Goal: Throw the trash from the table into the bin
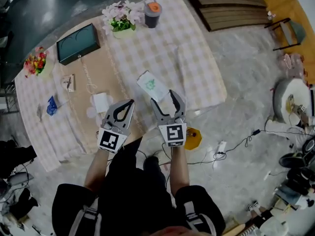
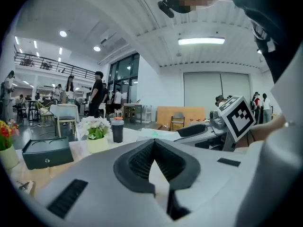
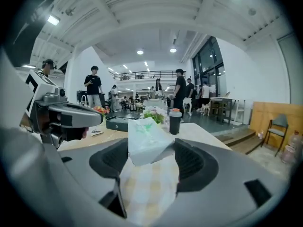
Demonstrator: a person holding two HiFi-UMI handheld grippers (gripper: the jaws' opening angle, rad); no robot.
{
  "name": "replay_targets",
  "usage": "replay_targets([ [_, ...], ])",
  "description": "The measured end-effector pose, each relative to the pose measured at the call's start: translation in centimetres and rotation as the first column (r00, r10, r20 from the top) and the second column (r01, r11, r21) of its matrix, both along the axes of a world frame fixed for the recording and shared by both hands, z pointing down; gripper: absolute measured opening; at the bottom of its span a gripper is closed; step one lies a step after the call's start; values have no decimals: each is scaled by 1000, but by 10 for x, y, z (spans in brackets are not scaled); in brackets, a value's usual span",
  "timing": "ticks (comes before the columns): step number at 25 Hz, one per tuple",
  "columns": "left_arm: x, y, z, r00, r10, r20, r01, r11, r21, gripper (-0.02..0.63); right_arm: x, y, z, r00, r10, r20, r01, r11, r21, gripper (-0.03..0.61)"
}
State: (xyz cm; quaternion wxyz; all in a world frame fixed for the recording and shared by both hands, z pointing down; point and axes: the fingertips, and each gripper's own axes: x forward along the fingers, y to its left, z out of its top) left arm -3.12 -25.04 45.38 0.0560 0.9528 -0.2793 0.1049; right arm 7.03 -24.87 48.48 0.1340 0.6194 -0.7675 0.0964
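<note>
Two tongs are held over the near edge of the tabletop (image 1: 197,68), which is covered by a checked cloth with a tan runner. The left tongs (image 1: 129,103) are seen with their jaws brought together at the tips, and nothing is held between them. The jaws of the right tongs (image 1: 162,98) are spread apart, and one white packet (image 1: 152,86) with green print is seen at their mouth, lying on the cloth; whether either jaw touches it cannot be told.

Further pieces are scattered on the left part of the tabletop: one folded white tissue (image 1: 100,102) on the runner just beyond the left tongs, one blue wrapper (image 1: 51,105) near the left edge, and one small printed card (image 1: 69,82) between them and the far side.

Two flower pots are counted: one with pink and white blooms (image 1: 120,19) at the far edge, one with red and yellow blooms (image 1: 35,62) at the left corner. One dark box (image 1: 78,44) lies between them, and one dark cup (image 1: 152,13) with an orange lid stands just beside the pink flowers.

One yellow object (image 1: 193,138) is seen on the floor by the table's near corner.
</note>
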Motion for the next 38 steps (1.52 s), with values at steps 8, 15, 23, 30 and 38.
replay_targets([
  [8,96,75,-3,973,233,-6,-233,973,3,3,93,106,-9,972,233,-16,-233,972,-2,314],
  [15,173,152,-10,907,419,-34,-419,908,7,3,159,206,-11,905,424,-29,-425,905,-10,314],
  [23,231,240,-2,816,576,-38,-577,817,-11,3,208,322,-2,795,606,-34,-607,794,-23,314],
  [30,255,302,20,749,662,-29,-662,748,-39,3,234,417,24,676,735,-39,-736,674,-61,316],
  [38,258,346,95,720,693,27,-691,720,-59,3,229,474,104,630,776,-7,-772,626,-114,316],
])
